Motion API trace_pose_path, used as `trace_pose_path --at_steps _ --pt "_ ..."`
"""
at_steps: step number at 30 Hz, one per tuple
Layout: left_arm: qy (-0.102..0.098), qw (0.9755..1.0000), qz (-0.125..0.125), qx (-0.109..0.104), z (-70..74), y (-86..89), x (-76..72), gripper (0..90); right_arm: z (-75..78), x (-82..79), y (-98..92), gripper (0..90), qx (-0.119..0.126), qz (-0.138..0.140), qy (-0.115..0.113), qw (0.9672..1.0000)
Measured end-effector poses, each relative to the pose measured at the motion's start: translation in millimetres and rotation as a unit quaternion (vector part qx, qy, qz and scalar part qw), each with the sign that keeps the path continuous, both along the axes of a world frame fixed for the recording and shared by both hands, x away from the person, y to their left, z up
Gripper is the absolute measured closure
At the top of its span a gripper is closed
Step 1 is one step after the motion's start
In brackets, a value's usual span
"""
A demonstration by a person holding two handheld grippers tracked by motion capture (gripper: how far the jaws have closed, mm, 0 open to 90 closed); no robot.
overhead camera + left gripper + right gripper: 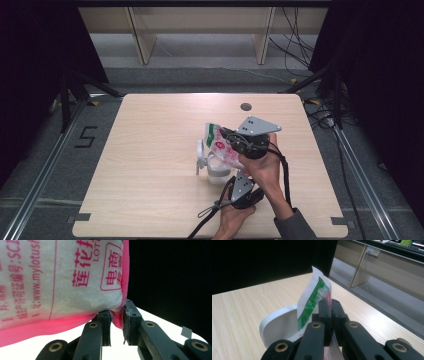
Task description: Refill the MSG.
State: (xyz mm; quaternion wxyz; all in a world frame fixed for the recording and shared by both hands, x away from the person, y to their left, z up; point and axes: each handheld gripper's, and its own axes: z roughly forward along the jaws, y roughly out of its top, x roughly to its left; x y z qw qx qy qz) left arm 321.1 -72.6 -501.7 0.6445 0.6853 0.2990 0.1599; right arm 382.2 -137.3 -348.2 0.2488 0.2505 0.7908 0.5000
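Note:
A bag of white grains (220, 145), printed pink and green, hangs tilted over a white cup (212, 172) at the table's middle. My right gripper (227, 137) is shut on the bag's upper edge; in the right gripper view its jaws (329, 303) pinch the green and white edge of the bag (312, 300) above the cup's rim (277, 325). My left gripper (239, 174) comes from below, near the front edge. In the left gripper view its jaws (117, 315) clamp the pink bottom corner of the bag (62, 285).
The light wooden table (150, 150) has a round cable hole (245, 106) at the back. Black cables (286, 175) trail from both grippers toward the front edge. Wooden furniture legs (142, 40) and floor cables (300, 45) lie beyond the table.

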Motion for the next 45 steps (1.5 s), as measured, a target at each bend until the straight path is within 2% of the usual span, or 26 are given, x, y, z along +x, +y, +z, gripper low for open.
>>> trace_pose_path --at_steps 1,6,7,15,16,17,18,21,24,25,29,30,31,32,35,38,39,41,42,43,45 --pt "-0.001 1.0000 -0.002 -0.006 -0.2 -0.4 0.3 77.9 -0.3 0.0 0.5 89.7 0.001 -0.001 -0.003 1.0000" --pt "0.003 1.0000 0.002 0.001 0.2 0.0 -0.3 77.9 -0.7 0.3 1.7 89.7 -0.001 0.008 0.003 1.0000" --pt "0.003 1.0000 0.002 0.001 0.2 0.1 -0.2 77.9 -1.1 -0.4 2.4 89.8 0.000 0.001 0.002 1.0000" --pt "-0.002 1.0000 -0.003 -0.007 0.9 -0.8 0.1 77.8 -0.1 -1.0 2.3 89.7 -0.002 0.002 0.002 1.0000" --pt "-0.003 1.0000 0.000 -0.009 1.2 -1.3 -0.5 77.8 0.4 -0.3 1.7 89.7 -0.005 -0.002 -0.014 0.9999" --pt "-0.001 1.0000 0.002 -0.001 2.3 -0.2 -1.3 77.8 1.2 -1.7 1.8 89.7 -0.003 0.002 0.000 1.0000" --pt "-0.003 1.0000 -0.001 -0.005 2.3 -0.3 -0.5 77.8 1.7 -2.2 1.9 89.8 -0.003 0.003 0.003 1.0000" --pt "-0.002 0.9999 -0.004 -0.010 1.8 -0.8 0.1 77.9 1.8 -1.8 2.9 89.7 -0.004 0.000 -0.011 0.9999" --pt "-0.001 1.0000 0.000 -0.008 1.3 -0.8 0.2 77.8 1.1 -1.6 3.9 89.7 -0.014 0.005 -0.001 0.9999" --pt "0.002 1.0000 0.002 -0.004 1.9 -0.2 -0.3 77.9 0.6 -1.0 4.4 89.7 -0.014 0.003 -0.009 0.9999" --pt "-0.003 0.9999 -0.001 -0.012 1.8 -0.8 0.1 77.8 1.8 -1.1 4.4 89.7 -0.014 0.008 -0.009 0.9998" --pt "0.001 1.0000 0.001 -0.004 2.5 -0.2 -0.5 77.8 1.6 -1.4 4.7 89.7 -0.012 0.006 -0.005 0.9999" --pt "0.002 1.0000 0.001 -0.003 2.2 -0.4 -0.4 77.9 0.9 -1.0 5.1 89.7 -0.013 0.000 -0.011 0.9999" --pt "-0.001 1.0000 -0.002 -0.008 1.3 -1.0 0.3 77.8 0.3 -0.7 5.4 89.7 -0.015 0.002 -0.010 0.9998" --pt "0.002 1.0000 0.002 -0.004 1.4 -0.7 -0.1 77.8 -0.4 -0.1 4.7 89.7 -0.014 0.005 0.004 0.9999" --pt "-0.002 1.0000 -0.003 -0.009 1.3 -1.1 0.1 77.8 0.1 0.0 4.3 89.7 -0.013 0.006 0.001 0.9999" --pt "-0.002 1.0000 -0.002 -0.009 1.2 -1.1 0.1 77.8 0.4 0.6 3.8 89.7 -0.015 0.003 -0.007 0.9999" --pt "0.001 1.0000 0.001 -0.005 2.0 -0.6 -0.2 77.8 0.7 0.3 3.9 89.7 -0.013 0.003 -0.008 0.9999" --pt "-0.002 0.9999 -0.002 -0.011 1.6 -1.2 0.3 77.8 0.6 -1.2 4.6 89.7 -0.010 -0.001 -0.001 1.0000" --pt "-0.002 0.9999 -0.003 -0.012 1.7 -1.4 0.0 77.8 0.1 -1.2 5.3 89.7 -0.007 -0.005 -0.007 0.9999" --pt "-0.001 1.0000 0.002 -0.004 2.6 -0.8 -1.1 77.8 1.1 -0.9 5.1 89.7 -0.014 0.002 -0.009 0.9999"
